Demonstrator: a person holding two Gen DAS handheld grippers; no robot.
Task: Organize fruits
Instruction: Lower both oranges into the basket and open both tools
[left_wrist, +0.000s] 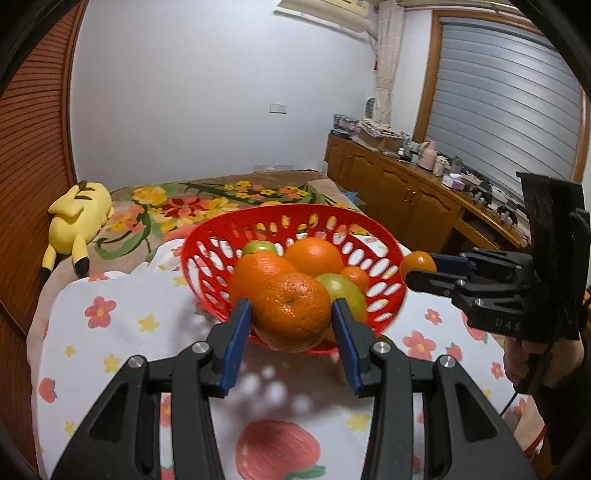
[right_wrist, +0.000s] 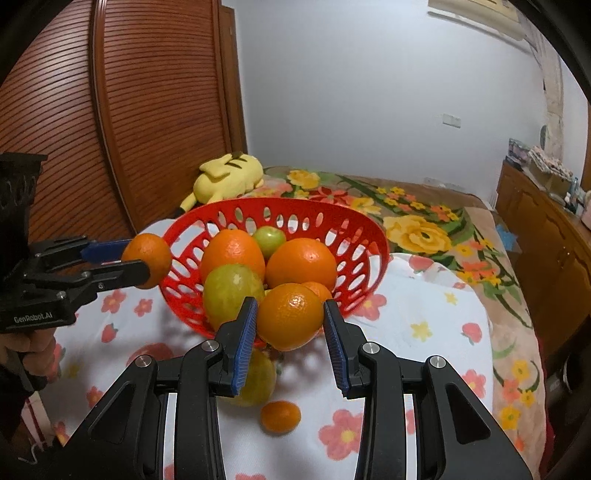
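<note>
- Left wrist view: the left gripper (left_wrist: 291, 321) is clenched on a large orange (left_wrist: 293, 312), its blue pads pressing both flanks, and holds it up in front of the near rim of the red basket (left_wrist: 207, 232).
- The basket sits on the flowered cloth (left_wrist: 122, 332) over the bed and already holds oranges and green fruit.
- At the basket's right rim the right gripper (left_wrist: 421, 271) shows side-on, grasping a small orange (left_wrist: 415, 264).
- Right wrist view: the right gripper (right_wrist: 290, 321) grips its small orange (right_wrist: 290, 317) between the pads, just at the basket's (right_wrist: 365, 236) near rim.
- The left gripper (right_wrist: 146, 264) holds the large orange (right_wrist: 147, 260) beside the basket's left rim.
- A green fruit (right_wrist: 258, 380) and a tiny orange (right_wrist: 280, 417) lie loose on the cloth (right_wrist: 417, 325) towards its near edge.
- Judged step: both fruits are being carried to the basket. Next, each must clear the rim, come over a free spot on the pile and be let go gently so nothing rolls out.
</note>
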